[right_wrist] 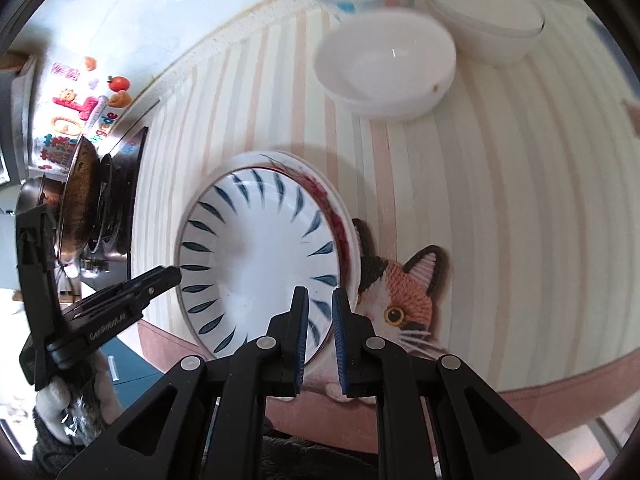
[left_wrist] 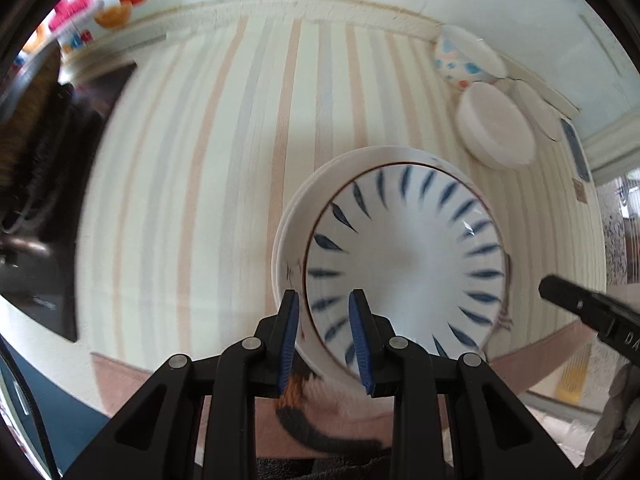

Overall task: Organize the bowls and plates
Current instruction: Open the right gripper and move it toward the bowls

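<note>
Between the pads of each gripper sits the rim of the blue-leaf bowl point(left_wrist: 404, 264), nested in a white dish: left gripper point(left_wrist: 325, 326) and right gripper point(right_wrist: 320, 322) both clamp it above the striped mat point(left_wrist: 224, 168).

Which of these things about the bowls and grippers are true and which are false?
1. Both grippers grip the rim of the striped bowl. True: left gripper, right gripper.
2. The striped bowl sits in a stack. True.
3. The striped bowl has green dots. False: blue dashes.
4. The white bowl holds soup. False: it looks empty.
5. A dog is on the striped mat. False: a cat picture.
</note>
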The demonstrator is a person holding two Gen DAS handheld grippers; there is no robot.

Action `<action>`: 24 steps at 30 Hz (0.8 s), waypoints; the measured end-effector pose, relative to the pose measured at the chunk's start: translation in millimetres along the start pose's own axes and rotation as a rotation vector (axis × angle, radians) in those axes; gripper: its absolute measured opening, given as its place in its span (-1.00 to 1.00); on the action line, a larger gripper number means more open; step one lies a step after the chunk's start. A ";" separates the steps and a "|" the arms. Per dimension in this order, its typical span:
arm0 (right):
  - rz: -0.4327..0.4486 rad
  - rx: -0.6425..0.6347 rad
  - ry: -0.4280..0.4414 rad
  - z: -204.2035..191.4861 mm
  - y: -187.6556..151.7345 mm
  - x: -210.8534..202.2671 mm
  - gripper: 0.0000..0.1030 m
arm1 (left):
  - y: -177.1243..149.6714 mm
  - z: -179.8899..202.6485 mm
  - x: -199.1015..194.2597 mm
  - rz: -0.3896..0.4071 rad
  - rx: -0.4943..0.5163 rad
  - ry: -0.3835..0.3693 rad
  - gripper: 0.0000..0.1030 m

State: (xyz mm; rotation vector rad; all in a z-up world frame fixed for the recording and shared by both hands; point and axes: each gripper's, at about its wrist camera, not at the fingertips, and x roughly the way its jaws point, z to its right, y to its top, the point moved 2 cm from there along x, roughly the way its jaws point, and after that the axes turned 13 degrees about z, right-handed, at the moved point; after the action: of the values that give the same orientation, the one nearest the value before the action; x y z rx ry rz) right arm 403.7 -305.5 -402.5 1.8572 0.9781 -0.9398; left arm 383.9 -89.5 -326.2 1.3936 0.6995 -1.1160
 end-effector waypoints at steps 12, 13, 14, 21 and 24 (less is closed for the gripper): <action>0.203 -0.091 -0.013 -81.7 -49.1 -119.3 -0.72 | -19.1 10.2 -119.1 0.171 0.078 -0.027 -0.54; 0.210 -0.093 -0.013 -85.7 -53.6 -125.6 -0.72 | -19.7 10.9 -124.7 0.179 0.078 -0.034 -0.54; 0.219 -0.097 -0.014 -91.5 -59.5 -133.9 -0.72 | -22.1 11.2 -129.6 0.184 0.080 -0.038 -0.54; 0.261 -0.088 -0.006 -112.7 -92.6 -166.6 -0.72 | -30.0 14.2 -160.0 0.227 0.106 -0.076 -0.54; 0.271 -0.063 -0.006 -107.8 -97.6 -173.7 -0.72 | -25.8 19.7 -160.7 0.234 0.109 -0.093 -0.54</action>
State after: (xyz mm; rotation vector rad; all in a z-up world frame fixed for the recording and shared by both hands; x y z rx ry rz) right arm 270.2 -220.3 -240.6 1.8755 0.7209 -0.7420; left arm 297.1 -73.5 -188.0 1.4642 0.4017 -1.0377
